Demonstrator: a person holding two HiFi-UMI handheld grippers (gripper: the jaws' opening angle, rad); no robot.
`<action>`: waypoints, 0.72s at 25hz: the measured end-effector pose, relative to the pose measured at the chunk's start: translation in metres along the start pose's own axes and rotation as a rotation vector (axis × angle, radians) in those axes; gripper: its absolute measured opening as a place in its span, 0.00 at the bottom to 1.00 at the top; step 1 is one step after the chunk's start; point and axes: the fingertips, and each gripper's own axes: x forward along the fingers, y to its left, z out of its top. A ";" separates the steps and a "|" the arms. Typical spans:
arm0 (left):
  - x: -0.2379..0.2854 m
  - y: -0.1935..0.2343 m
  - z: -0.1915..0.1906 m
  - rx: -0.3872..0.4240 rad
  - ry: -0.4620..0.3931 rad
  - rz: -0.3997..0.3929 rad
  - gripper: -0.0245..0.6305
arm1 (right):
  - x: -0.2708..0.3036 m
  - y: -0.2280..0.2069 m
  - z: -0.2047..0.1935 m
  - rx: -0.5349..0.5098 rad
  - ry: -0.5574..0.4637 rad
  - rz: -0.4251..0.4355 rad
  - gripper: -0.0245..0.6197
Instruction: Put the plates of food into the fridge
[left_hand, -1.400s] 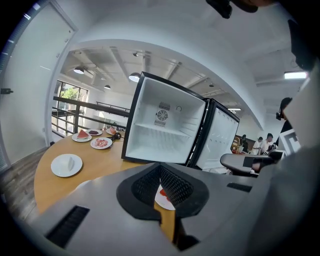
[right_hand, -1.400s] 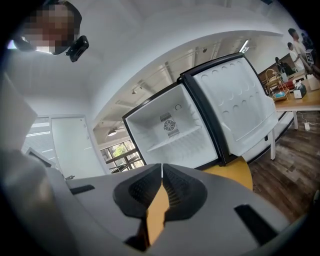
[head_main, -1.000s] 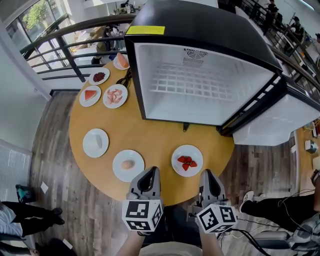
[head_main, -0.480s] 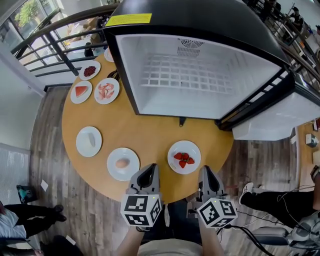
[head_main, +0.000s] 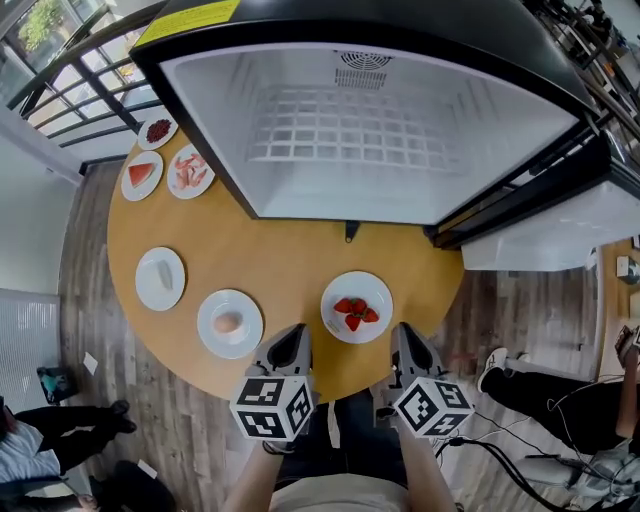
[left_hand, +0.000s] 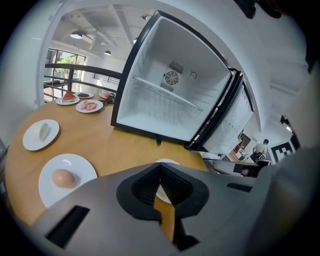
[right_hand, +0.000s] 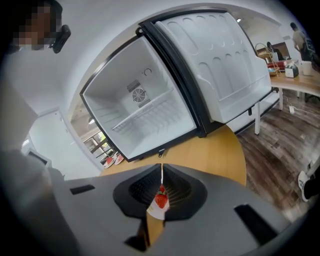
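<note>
The fridge (head_main: 350, 140) stands open on the round wooden table (head_main: 280, 250), its wire shelf bare. A plate of strawberries (head_main: 357, 307) lies nearest me, just beyond and between both grippers. Left of it are a plate with an egg (head_main: 230, 323) and a plate with a pale slice (head_main: 160, 278). My left gripper (head_main: 293, 335) is shut and holds nothing; the egg plate (left_hand: 62, 178) shows at its left. My right gripper (head_main: 403, 335) is also shut and empty, and a strawberry (right_hand: 160, 198) shows through the hollow behind its tips.
Three more plates sit at the table's far left beside the fridge: pink meat (head_main: 190, 171), watermelon (head_main: 142, 174), dark berries (head_main: 158, 131). The fridge door (right_hand: 215, 65) swings out to the right. A railing (head_main: 70, 80) runs behind. People's legs (head_main: 540, 410) are on the floor at right.
The head view has moved in toward the fridge, which now fills more of the frame. Both grippers have come closer to the strawberry plate at the table's near edge, still shut.
</note>
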 end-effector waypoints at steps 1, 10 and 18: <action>0.004 0.000 -0.004 -0.003 0.017 0.000 0.05 | 0.002 -0.006 -0.003 0.034 0.015 -0.002 0.07; 0.042 0.009 -0.036 -0.058 0.155 -0.018 0.05 | 0.027 -0.055 -0.033 0.249 0.160 -0.008 0.07; 0.063 0.019 -0.062 -0.115 0.269 0.000 0.05 | 0.045 -0.061 -0.052 0.234 0.295 0.024 0.07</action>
